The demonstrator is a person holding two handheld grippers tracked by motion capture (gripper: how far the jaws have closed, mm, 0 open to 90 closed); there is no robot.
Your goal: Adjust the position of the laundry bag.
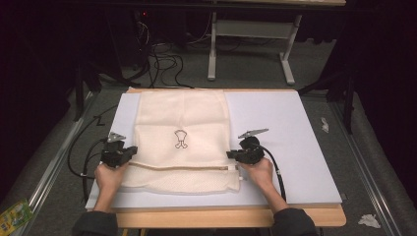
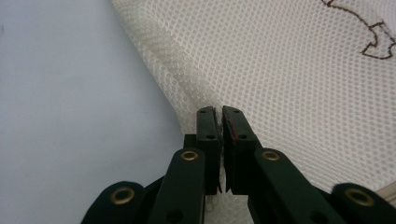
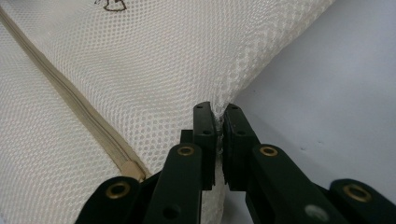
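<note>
With the left gripper [image 2: 219, 112] and right gripper [image 3: 219, 109] each pinched shut on a side edge of the cream mesh bag [image 1: 182, 142] lying flat on the white board [image 1: 295, 147], I'd lift both evenly, keeping the mesh taut.

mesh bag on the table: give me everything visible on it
The mesh bag is cream, honeycomb-weave netting, rectangular, lying flat and lengthwise down the middle of the pale mat. A small dark outline emblem sits at its centre. A beige zipper runs across near the person's end, its end stop by the right edge. The left gripper is shut on the bag's left edge, the right gripper shut on its right edge, both level with the zipper.
</note>
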